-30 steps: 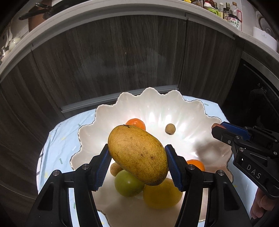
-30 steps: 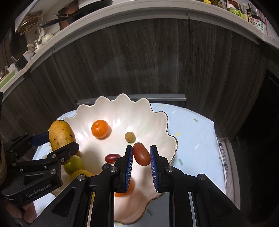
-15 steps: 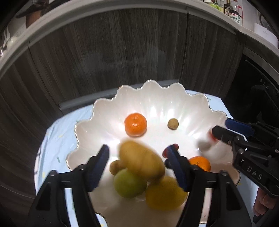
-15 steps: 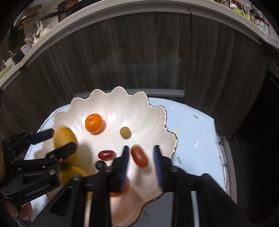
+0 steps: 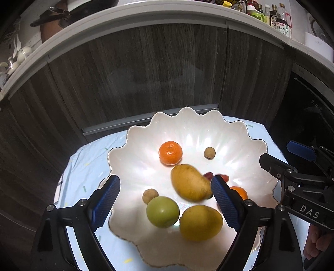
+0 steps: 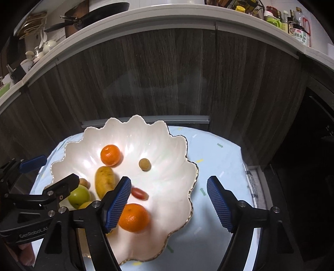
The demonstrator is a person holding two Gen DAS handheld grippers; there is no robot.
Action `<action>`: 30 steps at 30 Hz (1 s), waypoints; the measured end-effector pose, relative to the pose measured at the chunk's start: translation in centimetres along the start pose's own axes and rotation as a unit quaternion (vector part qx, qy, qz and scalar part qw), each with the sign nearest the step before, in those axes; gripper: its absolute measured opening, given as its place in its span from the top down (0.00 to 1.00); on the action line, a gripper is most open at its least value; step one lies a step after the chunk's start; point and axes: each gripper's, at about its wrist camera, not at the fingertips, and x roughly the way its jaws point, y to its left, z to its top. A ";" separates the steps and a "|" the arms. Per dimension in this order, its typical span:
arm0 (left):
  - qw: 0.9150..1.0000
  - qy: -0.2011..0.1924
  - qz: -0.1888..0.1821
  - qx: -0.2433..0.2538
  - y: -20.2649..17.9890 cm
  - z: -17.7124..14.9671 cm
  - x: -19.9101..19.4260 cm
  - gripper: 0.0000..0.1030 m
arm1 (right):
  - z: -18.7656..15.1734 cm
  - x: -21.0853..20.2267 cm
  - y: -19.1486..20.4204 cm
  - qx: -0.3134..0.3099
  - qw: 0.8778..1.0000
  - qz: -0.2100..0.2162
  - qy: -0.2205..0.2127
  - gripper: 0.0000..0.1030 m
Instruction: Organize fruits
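Observation:
A white scalloped bowl (image 5: 240, 133) (image 6: 171, 146) sits on a light blue cloth. In it lie a yellow mango (image 5: 190, 182) (image 6: 104, 180), a tangerine (image 5: 170, 152) (image 6: 110, 155), a second tangerine (image 6: 133, 217) (image 5: 240, 191), a green fruit (image 5: 162, 211) (image 6: 79, 196), a yellow lemon-like fruit (image 5: 200, 222), a red oval fruit (image 6: 139, 193) and small brown round fruits (image 5: 209, 152) (image 6: 144, 164). My left gripper (image 5: 165, 202) is open and empty above the bowl's near side. My right gripper (image 6: 169, 204) is open and empty above the bowl's right rim.
Dark wood cabinet fronts (image 5: 146, 79) rise just behind the round table. A counter ledge above carries bottles (image 5: 279, 18), a pan (image 6: 91, 14) and white crockery. A dark appliance (image 5: 309, 116) stands at the right. Bare blue cloth (image 6: 219, 166) lies right of the bowl.
My left gripper opened and the mango dropped into the bowl. My right gripper opened and the red oval fruit dropped into the bowl. Both grippers pulled back slightly.

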 end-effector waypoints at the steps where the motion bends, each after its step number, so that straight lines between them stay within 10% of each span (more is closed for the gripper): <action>1: 1.000 -0.001 0.001 -0.002 0.1 -0.1 -0.3 0.12 | 0.0 -0.4 0.0 0.000 1.000 0.000 -0.002 0.27; 30: 0.998 -0.042 0.012 -0.036 0.9 -5.6 -14.6 0.11 | -4.6 -14.0 2.7 0.000 0.999 -0.002 -0.043 0.27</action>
